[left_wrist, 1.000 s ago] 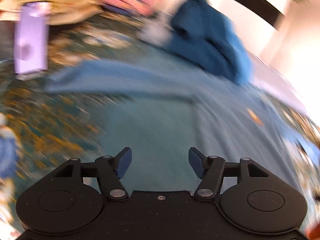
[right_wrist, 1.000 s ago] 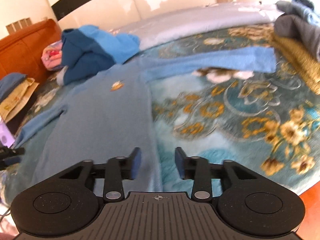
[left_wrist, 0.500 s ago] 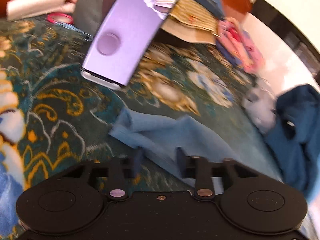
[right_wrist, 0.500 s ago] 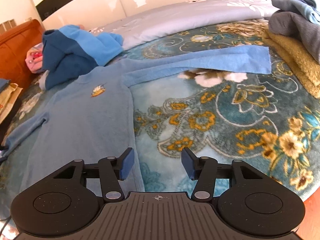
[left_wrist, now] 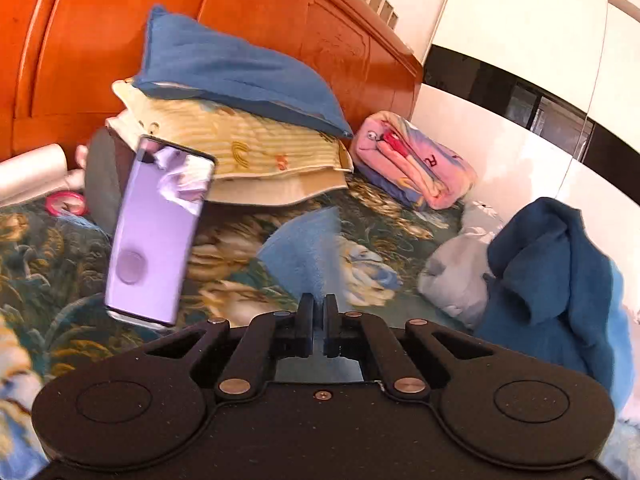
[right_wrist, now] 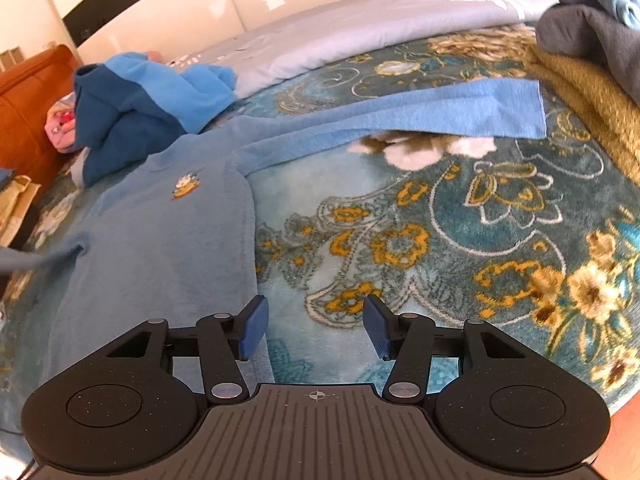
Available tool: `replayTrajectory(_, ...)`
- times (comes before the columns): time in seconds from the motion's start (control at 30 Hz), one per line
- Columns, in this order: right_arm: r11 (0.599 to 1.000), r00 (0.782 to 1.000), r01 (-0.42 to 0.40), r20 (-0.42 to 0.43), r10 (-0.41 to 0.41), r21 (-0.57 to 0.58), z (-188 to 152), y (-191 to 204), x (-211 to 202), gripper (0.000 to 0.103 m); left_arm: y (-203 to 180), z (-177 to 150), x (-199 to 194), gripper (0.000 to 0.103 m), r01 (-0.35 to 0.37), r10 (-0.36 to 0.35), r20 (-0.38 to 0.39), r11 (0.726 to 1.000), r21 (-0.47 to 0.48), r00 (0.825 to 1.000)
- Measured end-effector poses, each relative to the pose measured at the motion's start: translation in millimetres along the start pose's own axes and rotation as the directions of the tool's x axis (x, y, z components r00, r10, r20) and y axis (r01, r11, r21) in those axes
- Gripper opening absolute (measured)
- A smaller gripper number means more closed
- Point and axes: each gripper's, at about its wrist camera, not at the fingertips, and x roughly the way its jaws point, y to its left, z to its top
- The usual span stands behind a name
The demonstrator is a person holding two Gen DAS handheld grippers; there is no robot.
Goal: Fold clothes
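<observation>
Item: light-blue sweater [right_wrist: 160, 248], laid flat, front up, on the floral blanket [right_wrist: 440, 240]; all places are given from it.

- Far sleeve [right_wrist: 420, 116]: stretched out flat towards the mustard and grey pile [right_wrist: 580, 64].
- Near sleeve [left_wrist: 308, 248]: its cuff is raised and pinched in the left gripper [left_wrist: 316, 316], jaws pressed together on the cloth, likely to carry it across the body for the first fold.
- Right gripper [right_wrist: 316, 328]: jaws apart, nothing between them, poised over the sweater's side edge near the hem, probably to take it.
- Beyond the collar: crumpled dark-blue garment [right_wrist: 132, 112].
- Past the near sleeve: upright phone [left_wrist: 156, 232], stacked pillows [left_wrist: 240, 120], orange wooden headboard [left_wrist: 280, 12].
- Room: white wardrobe doors [left_wrist: 520, 40].
</observation>
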Motion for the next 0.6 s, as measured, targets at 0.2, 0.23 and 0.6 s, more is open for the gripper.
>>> replayTrajectory(0.2, 1.000, 1.000, -0.009, 0.005, 0.009, 0.019, 0.8, -12.0, 0.7, 0.049, -104.2, -10.3, -18.5, 0.001, 0.273, -0.279, 0.012, 0.946, 0.176, 0.960)
replayTrajectory(0.23, 1.000, 1.000, -0.011, 0.006, 0.011, 0.026, 1.3, -14.8, 1.1, 0.049, -125.8, -15.9, -21.4, 0.001, 0.327, -0.332, -0.008, 0.924, 0.199, 0.943)
replayTrajectory(0.6, 0.997, 0.999, -0.042, 0.028, 0.040, 0.070, 4.8, -39.2, 0.6, 0.049, -312.9, -168.7, -43.7, 0.001, 0.642, -0.548, -0.334, 0.653, 0.402, 0.767)
